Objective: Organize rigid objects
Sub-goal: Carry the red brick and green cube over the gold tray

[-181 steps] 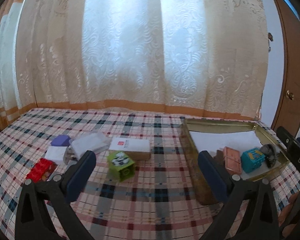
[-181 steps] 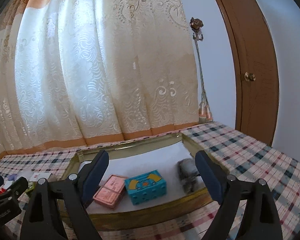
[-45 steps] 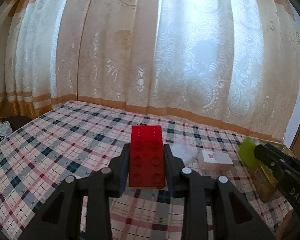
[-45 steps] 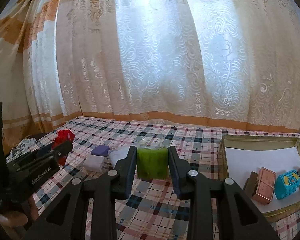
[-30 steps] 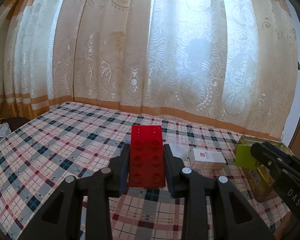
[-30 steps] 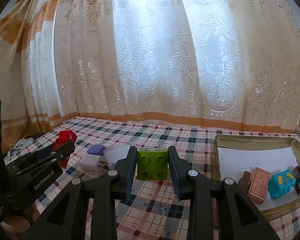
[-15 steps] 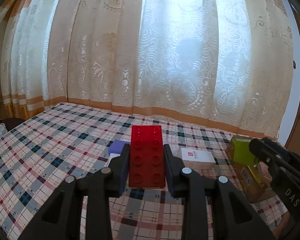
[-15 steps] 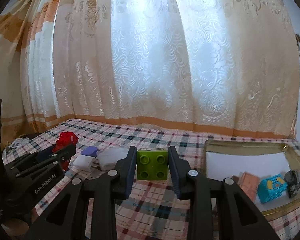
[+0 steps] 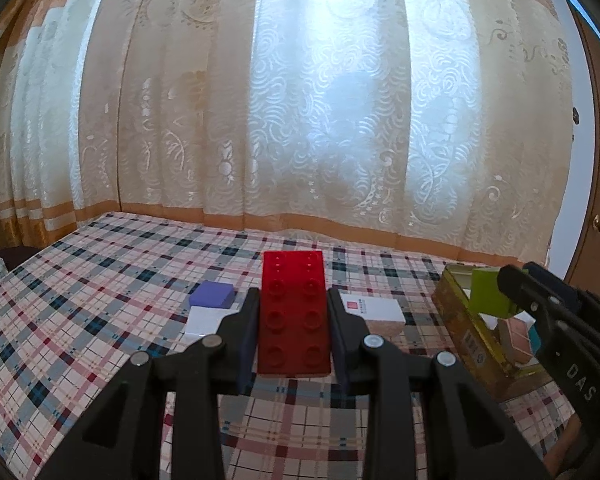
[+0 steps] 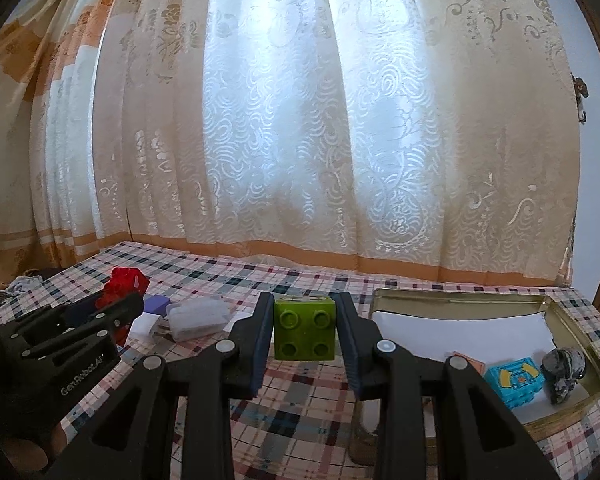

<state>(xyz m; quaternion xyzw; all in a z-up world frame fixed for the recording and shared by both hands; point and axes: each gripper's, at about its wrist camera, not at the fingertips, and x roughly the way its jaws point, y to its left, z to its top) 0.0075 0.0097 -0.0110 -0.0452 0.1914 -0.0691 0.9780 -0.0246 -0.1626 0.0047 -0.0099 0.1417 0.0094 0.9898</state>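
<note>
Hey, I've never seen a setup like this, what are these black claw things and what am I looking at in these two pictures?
They are two hand-held grippers, one in each of a person's hands, with a fisheye camera on each looking along its jaws. In the left view, the left gripper is shut on a red brick. In the right view, the right gripper is shut on a green block. Each picture also shows the other gripper at its edge. On the plaid cloth lie a purple box and white boxes. A gold tin holds a blue toy and other small things.

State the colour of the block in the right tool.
Lime green block, clearest in the right wrist view.
</note>
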